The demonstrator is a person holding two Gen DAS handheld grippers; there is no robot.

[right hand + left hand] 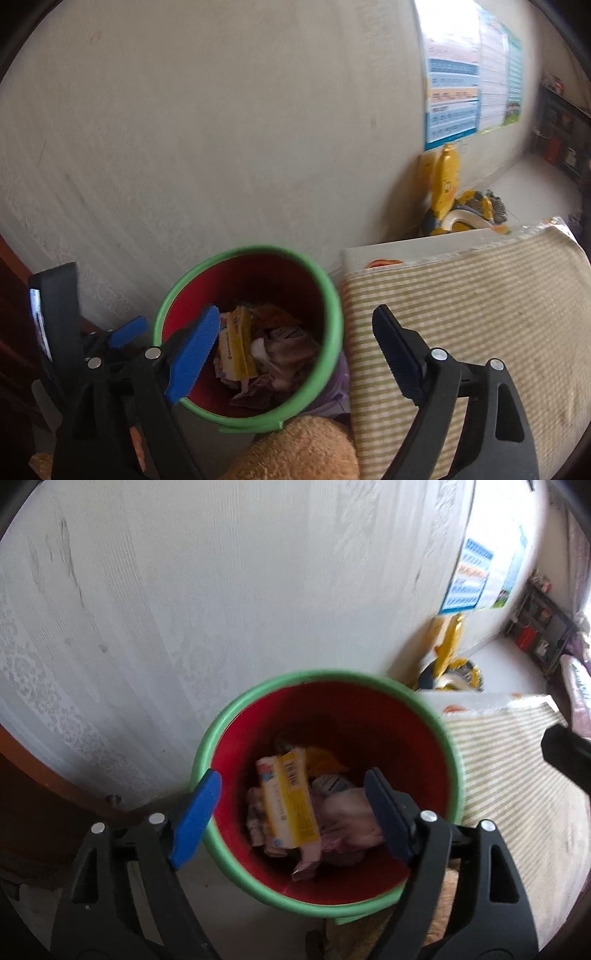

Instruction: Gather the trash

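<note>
Left wrist view: the left gripper point(291, 814) hangs with jaws spread and empty directly over the red bin point(325, 897), green-rimmed, whose trash point(291, 805), a yellow wrapper lying roughly 12 to 6 o'clock among crumpled paper, sits at the bottom between the pads. Right wrist view: the right gripper point(295, 354), likewise released and holding nothing, straddles the bin's rim at 3 o'clock, half over a striped cushion point(480, 302); the left gripper appears at 9 o'clock. Nothing loose remains within reach here, apparently.

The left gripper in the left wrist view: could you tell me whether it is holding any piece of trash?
No, the left gripper stands open and empty above the red bin, where the wrappers lie.
</note>
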